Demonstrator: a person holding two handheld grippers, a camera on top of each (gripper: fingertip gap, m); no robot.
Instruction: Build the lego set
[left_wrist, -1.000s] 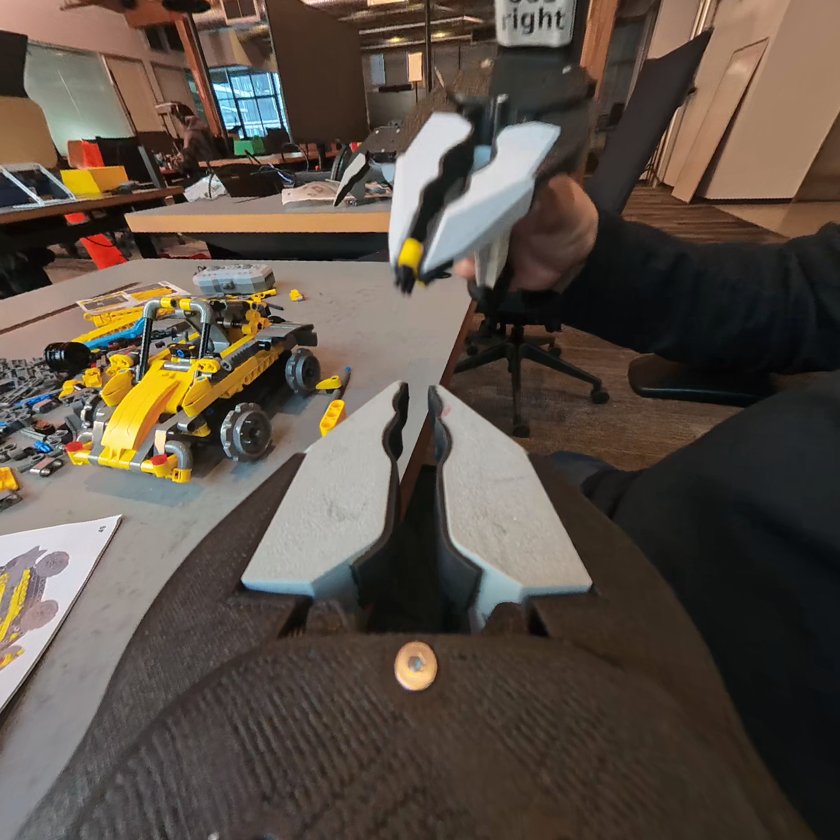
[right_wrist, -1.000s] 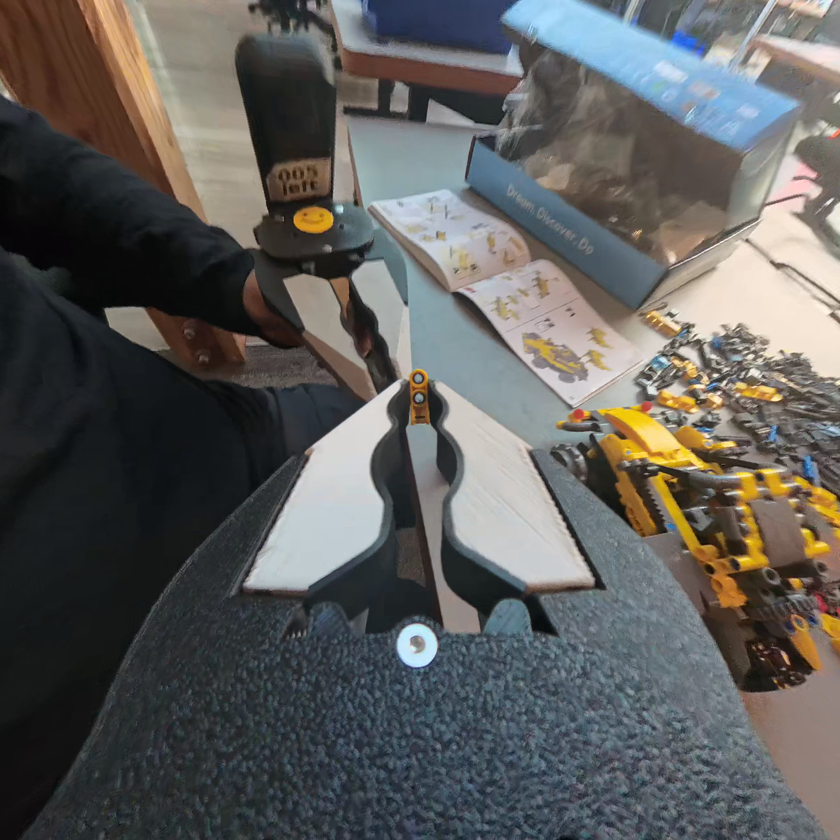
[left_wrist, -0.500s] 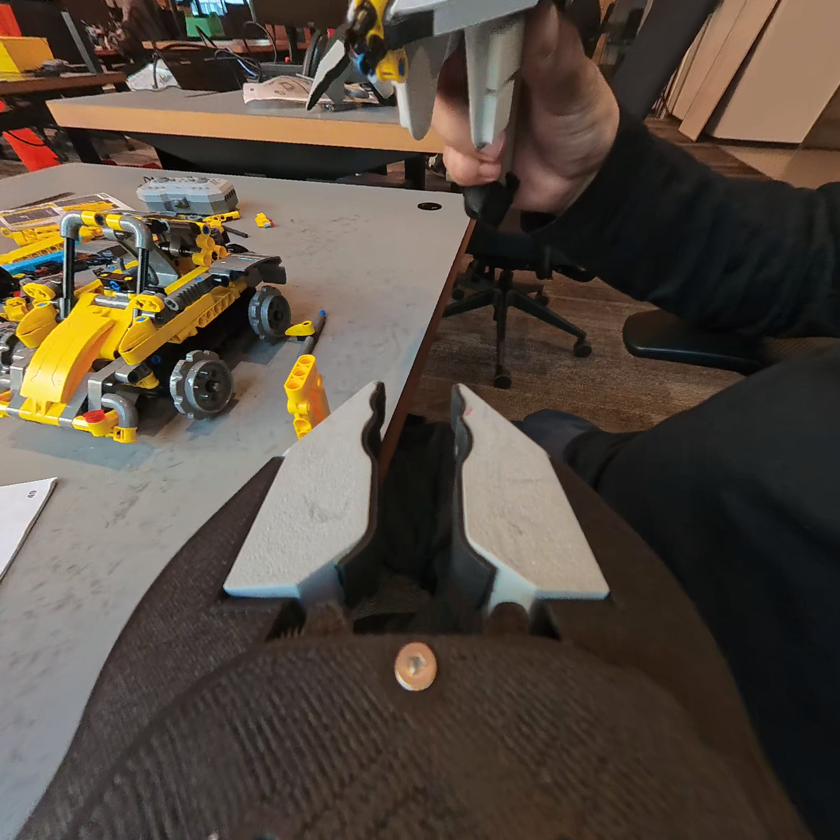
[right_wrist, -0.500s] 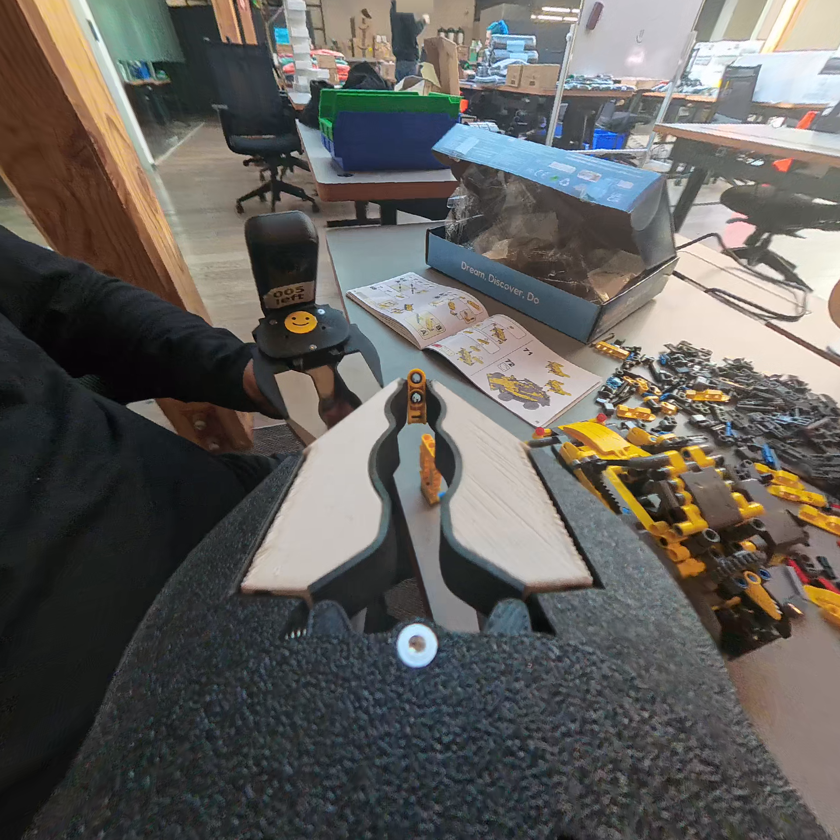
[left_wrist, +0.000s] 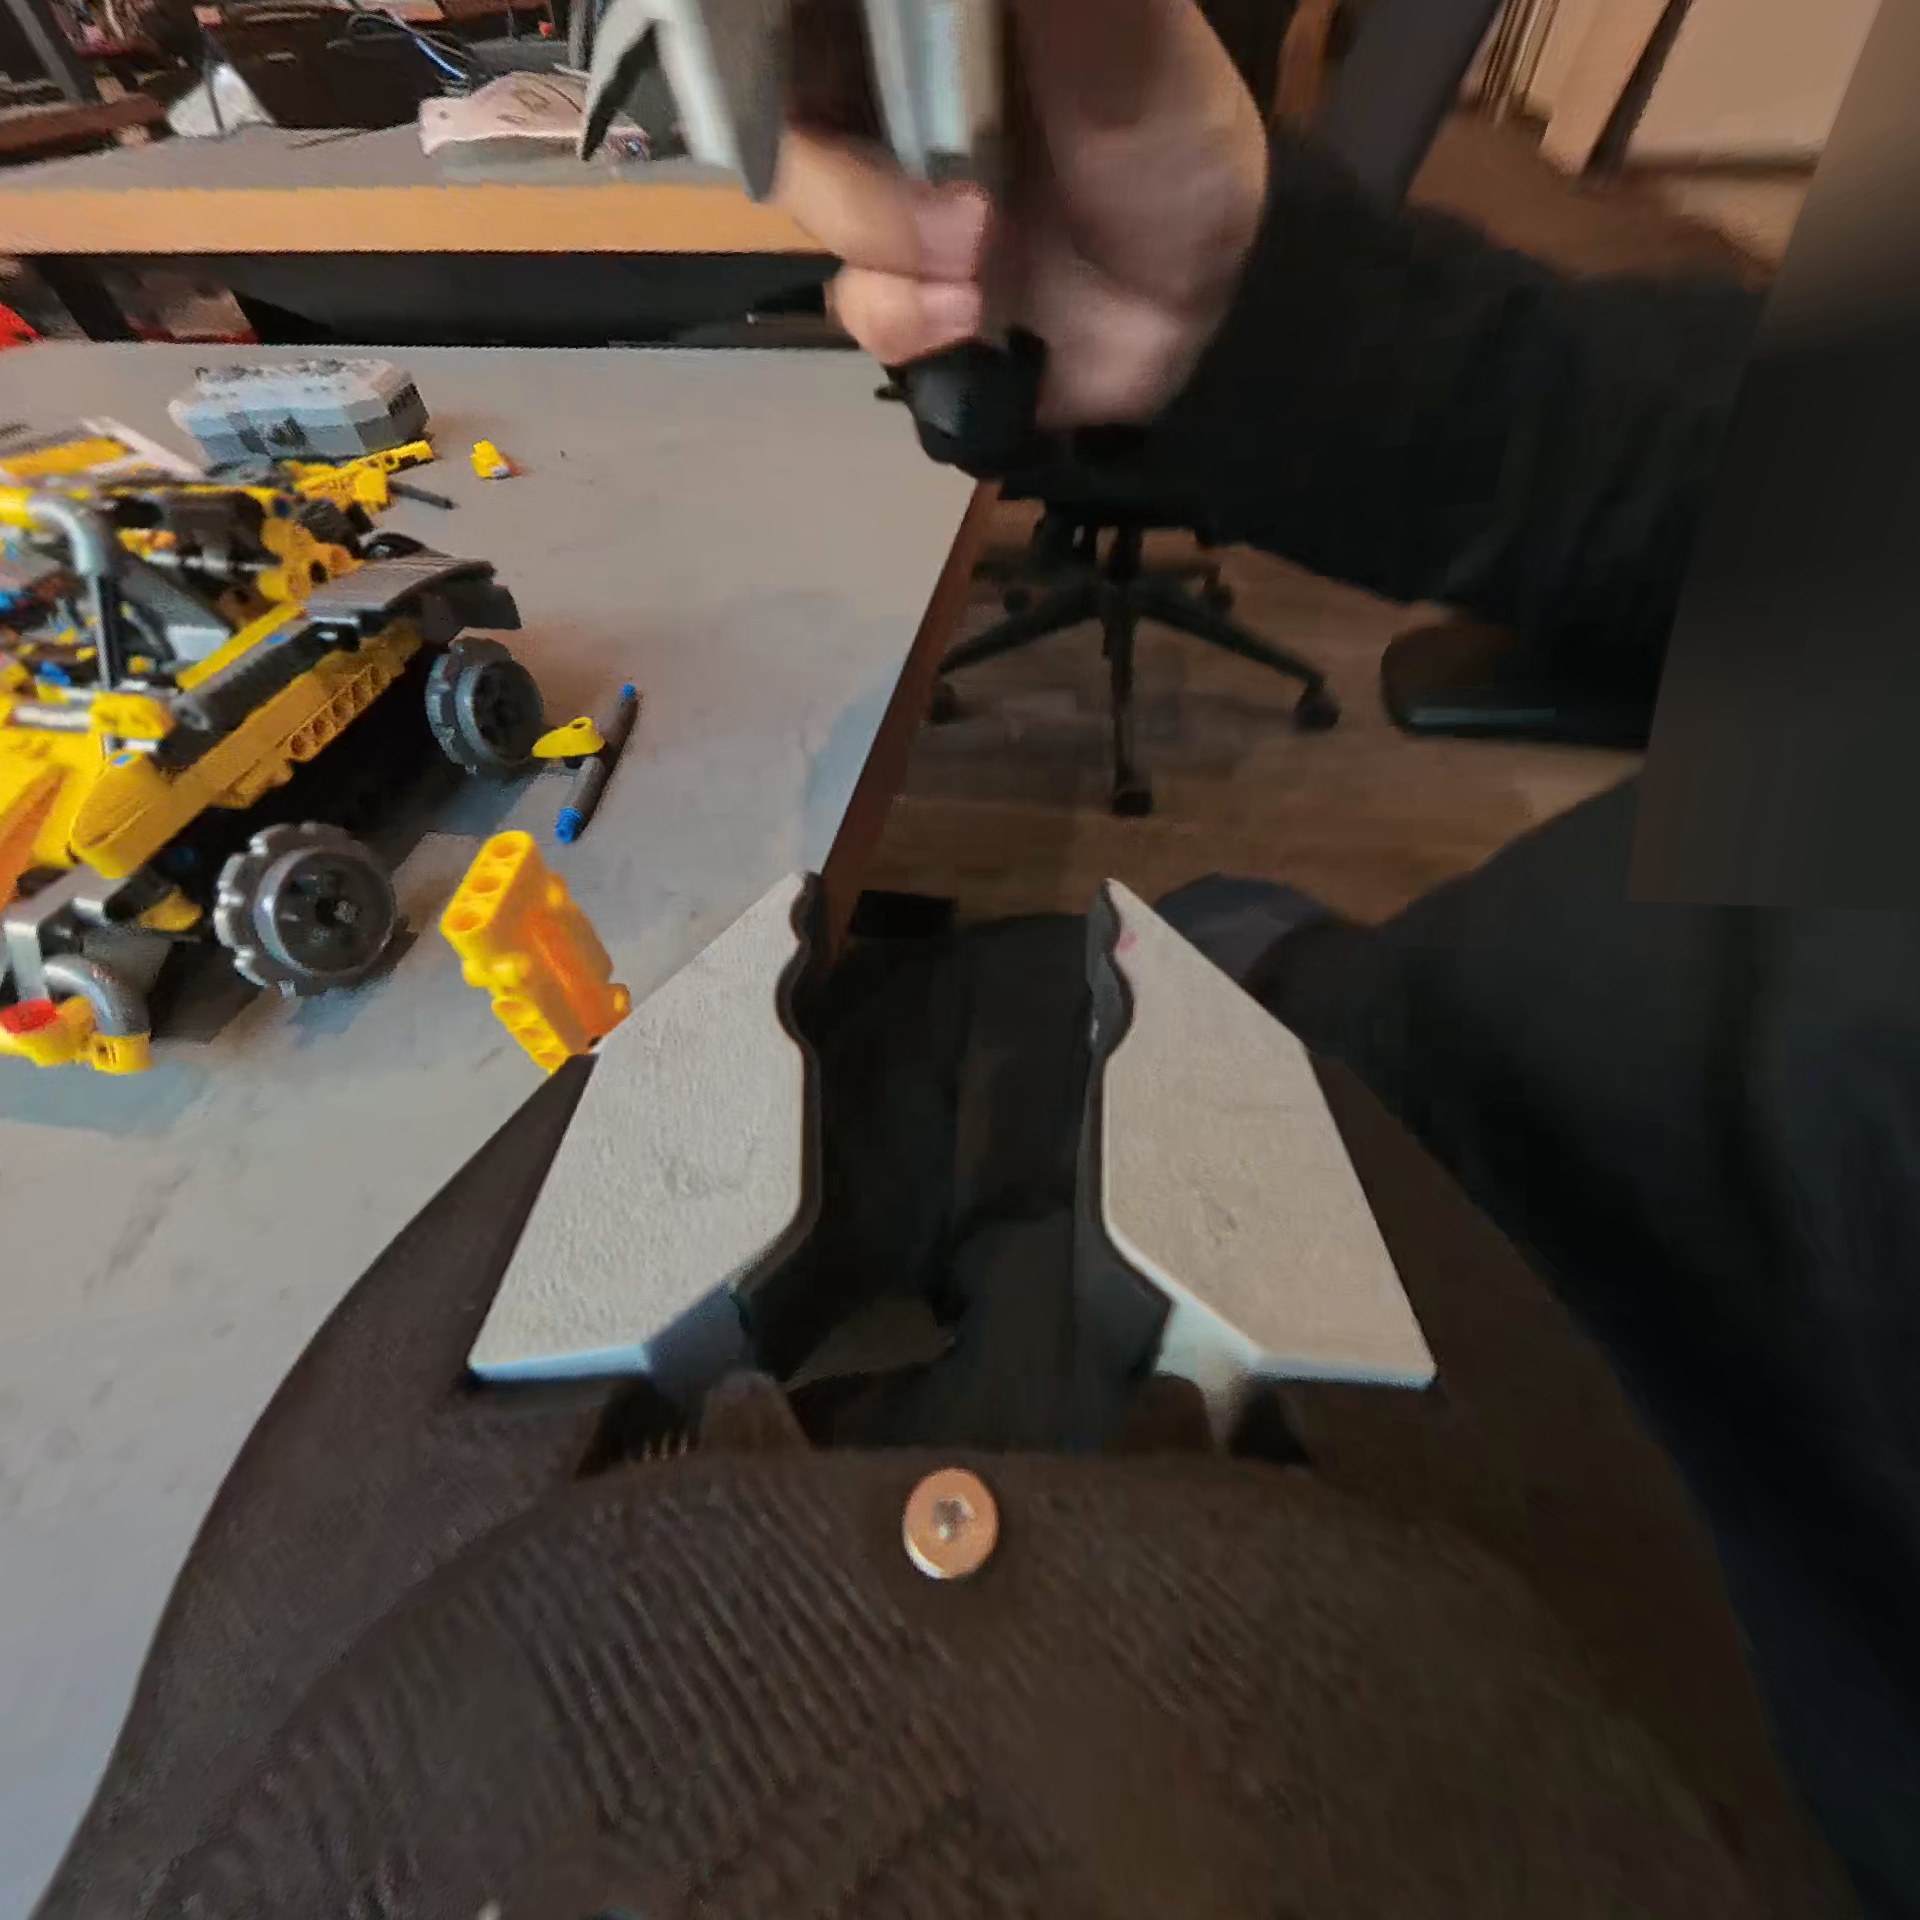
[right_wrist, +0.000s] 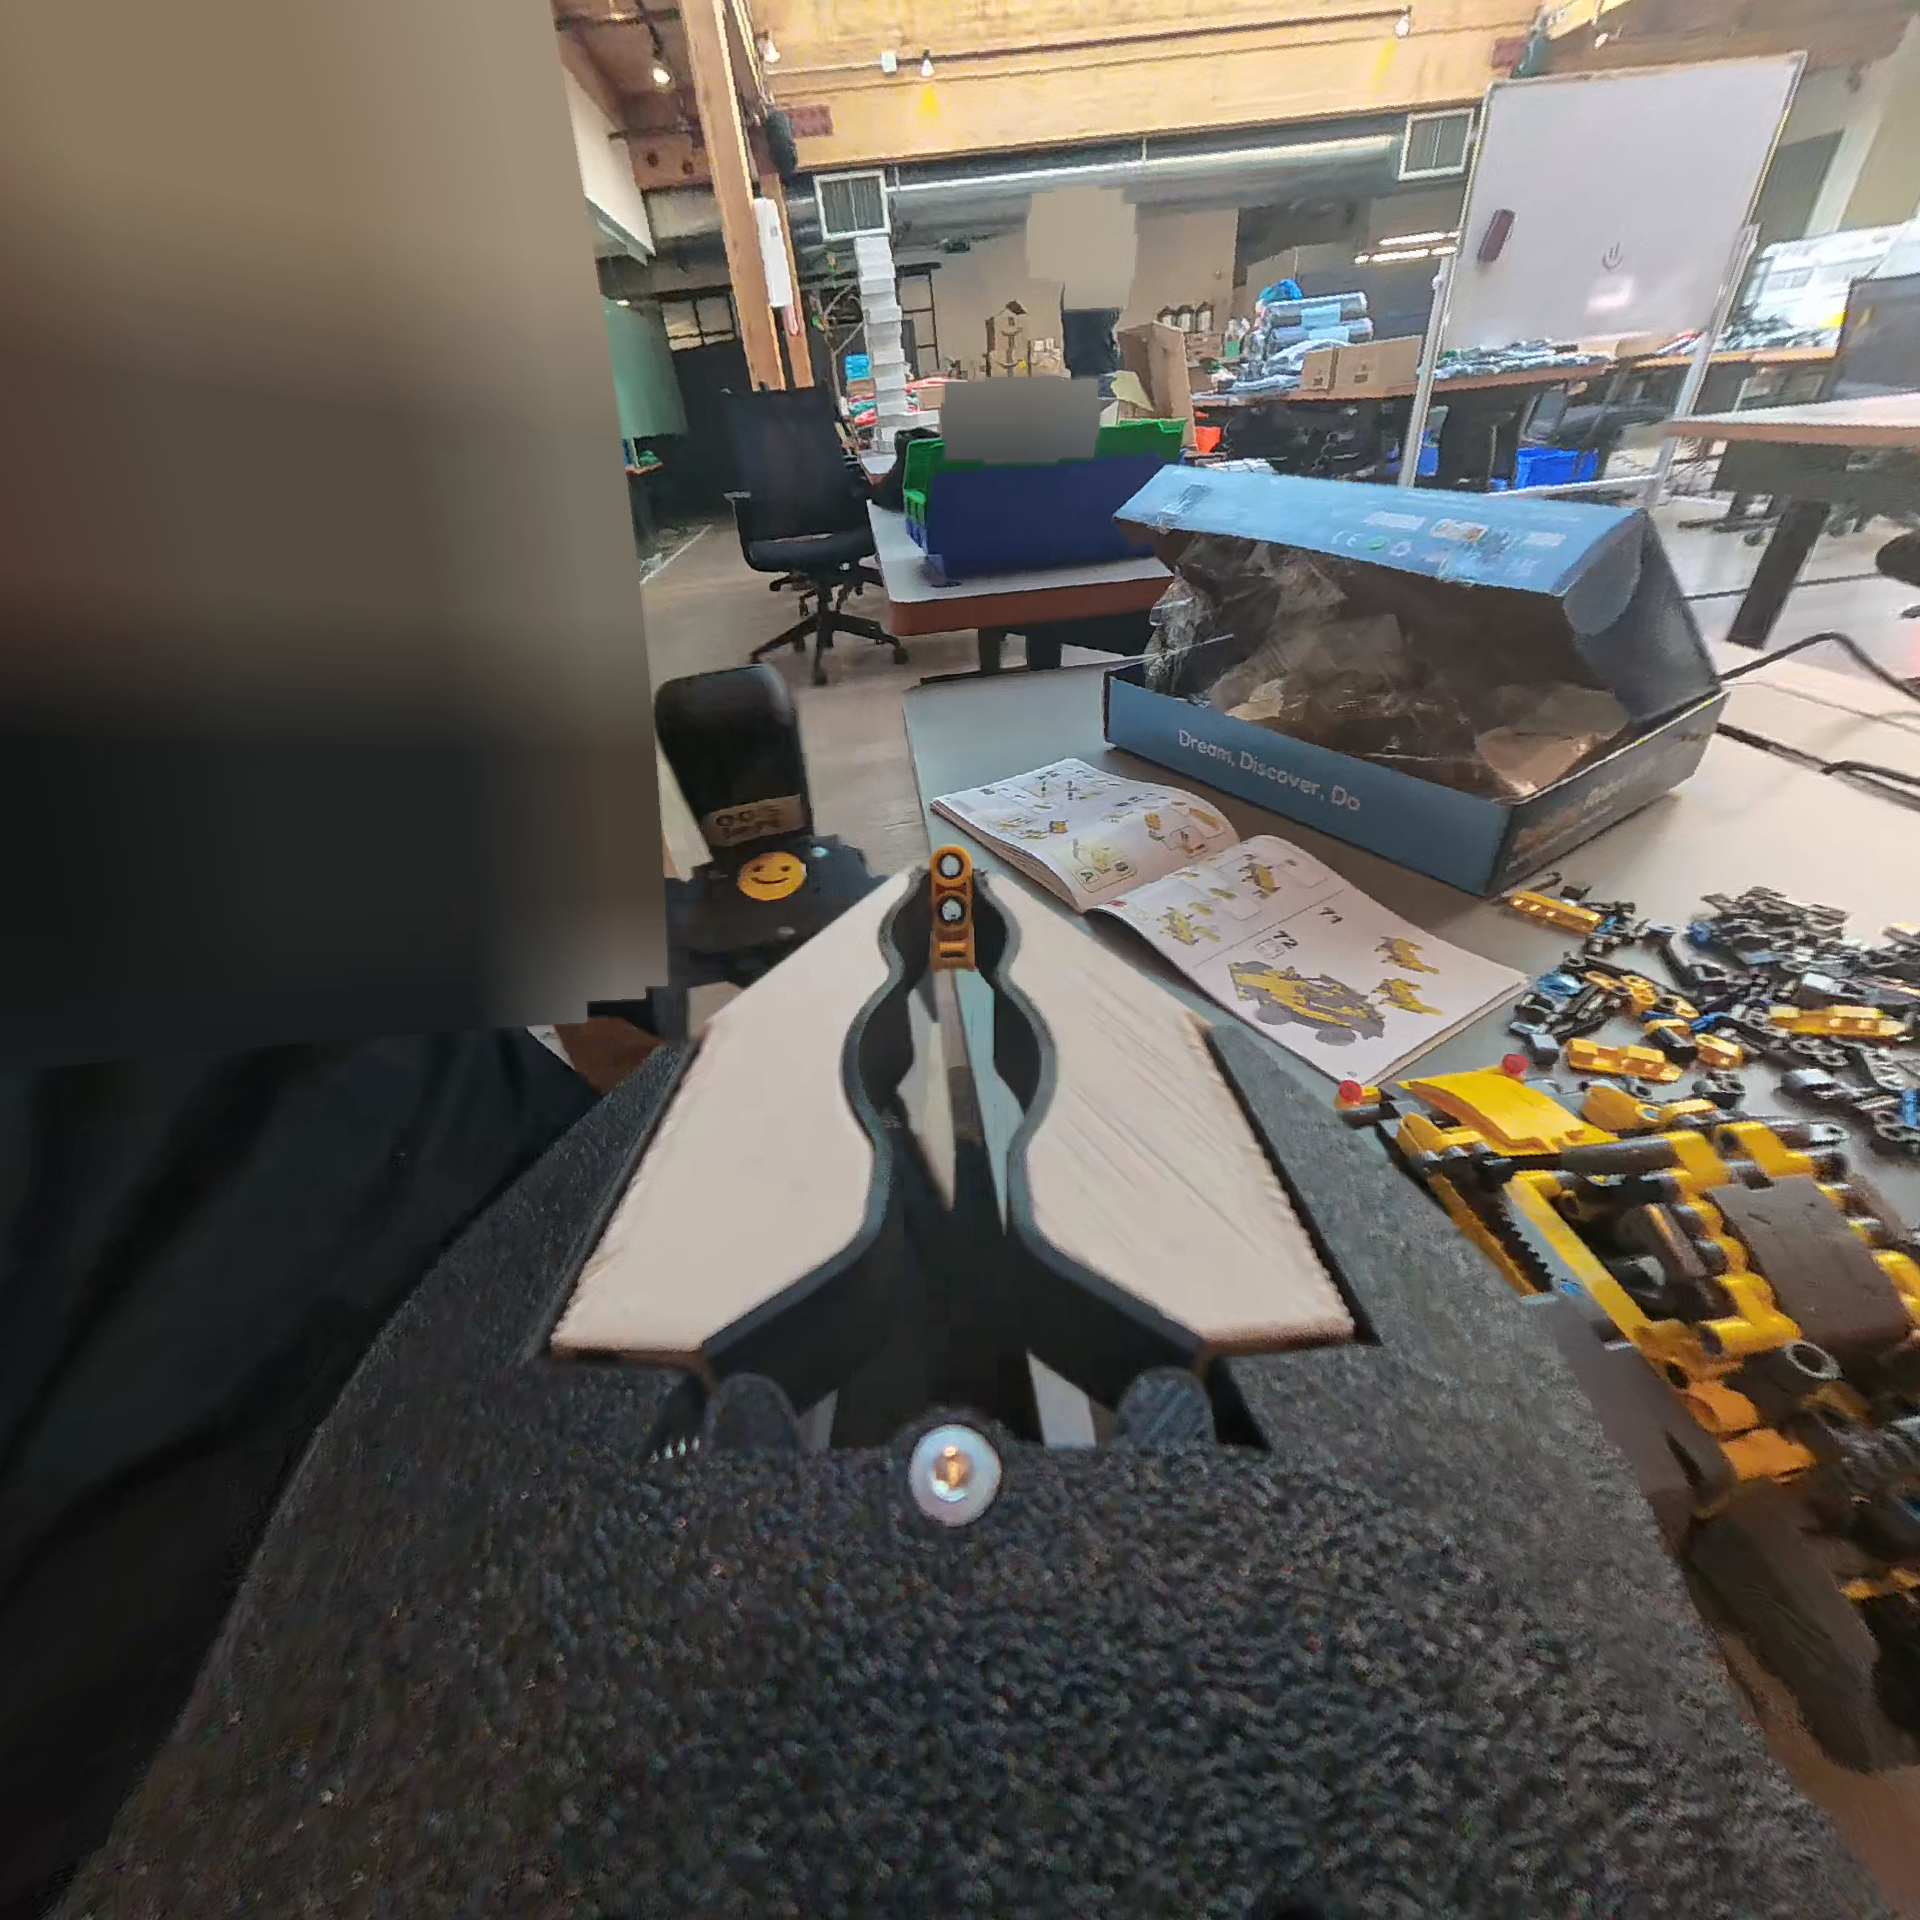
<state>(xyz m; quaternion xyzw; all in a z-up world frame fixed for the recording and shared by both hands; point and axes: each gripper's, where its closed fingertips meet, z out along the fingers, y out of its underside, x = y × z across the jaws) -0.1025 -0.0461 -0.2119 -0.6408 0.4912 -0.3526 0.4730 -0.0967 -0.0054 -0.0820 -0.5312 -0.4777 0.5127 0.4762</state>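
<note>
My left gripper (left_wrist: 951, 899) is open and empty, held low at the grey table's (left_wrist: 675, 540) right edge over a dark-clothed lap. A yellow brick block (left_wrist: 530, 951) lies on the table just left of its left finger. A yellow toy brick car (left_wrist: 197, 717) stands further left. My right gripper (right_wrist: 951, 883) is shut on a small yellow connector piece (right_wrist: 951, 909) at its fingertips, raised above the table. A hand (left_wrist: 1049, 197) holds the right gripper at the top of the left wrist view. The left gripper's black handle (right_wrist: 743, 790) shows beyond the right fingertips.
An open instruction booklet (right_wrist: 1226, 914) and a blue box (right_wrist: 1423, 665) with crumpled plastic lie at the back. Several loose black and yellow parts (right_wrist: 1745, 997) are scattered right. The toy car (right_wrist: 1621, 1226) is close on the right. A dark pin (left_wrist: 597, 764) and an office chair (left_wrist: 1122, 623) are nearby. The left gripper's tips are roughly 15 centimetres from the right gripper's. My left gripper's tips are some 12 centimetres from the dark pin (left_wrist: 597, 764).
My left gripper's jaws have opened wider and it has moved closer to the yellow block. My right gripper has risen and tilted up, keeping the yellow connector piece.
</note>
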